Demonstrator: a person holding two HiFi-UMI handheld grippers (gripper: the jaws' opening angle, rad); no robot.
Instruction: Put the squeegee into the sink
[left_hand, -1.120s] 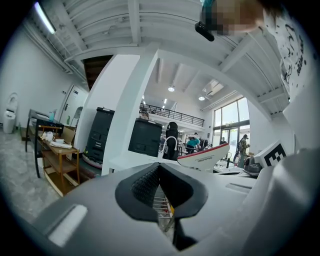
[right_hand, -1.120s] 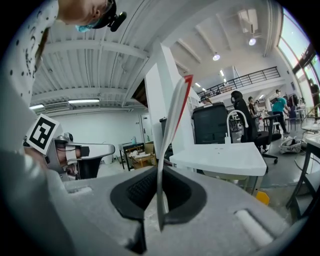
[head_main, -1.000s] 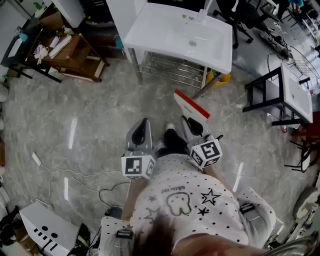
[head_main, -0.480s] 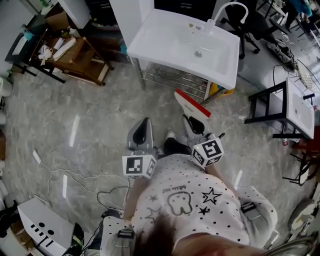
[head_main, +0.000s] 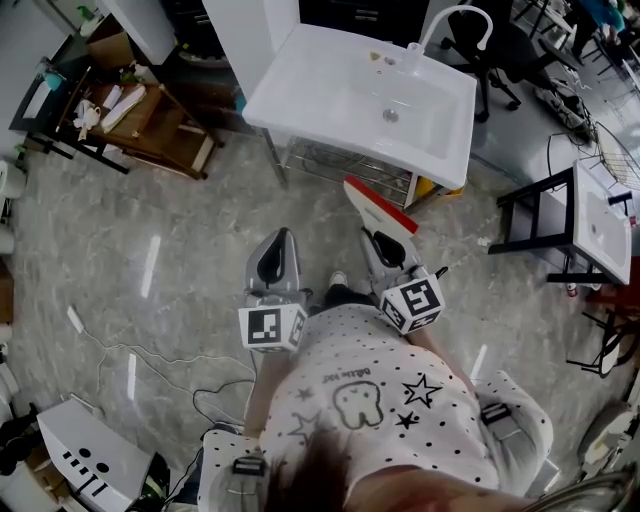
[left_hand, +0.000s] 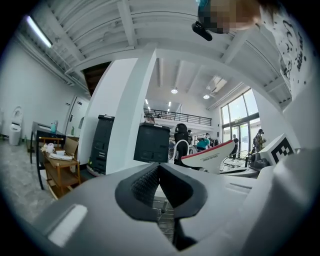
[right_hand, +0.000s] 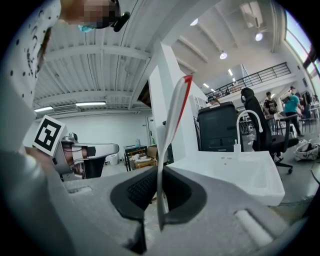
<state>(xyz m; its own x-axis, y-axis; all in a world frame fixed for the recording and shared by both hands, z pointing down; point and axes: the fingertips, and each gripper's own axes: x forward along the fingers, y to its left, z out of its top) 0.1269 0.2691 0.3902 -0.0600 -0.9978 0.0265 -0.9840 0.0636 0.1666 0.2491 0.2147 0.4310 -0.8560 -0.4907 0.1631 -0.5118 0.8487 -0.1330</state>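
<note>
While the right tongs (head_main: 375, 240) clamp the squeegee (head_main: 380, 207), the sink (head_main: 322, 92) lies ahead.

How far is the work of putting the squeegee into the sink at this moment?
Done: the white, red-edged flat squeegee is picked up, clamped in the right claw. In hand: it is held in the air, short of the white rectangular sink ahead. Left: carry it over the sink and release it inside. The left claw is shut and empty.
</note>
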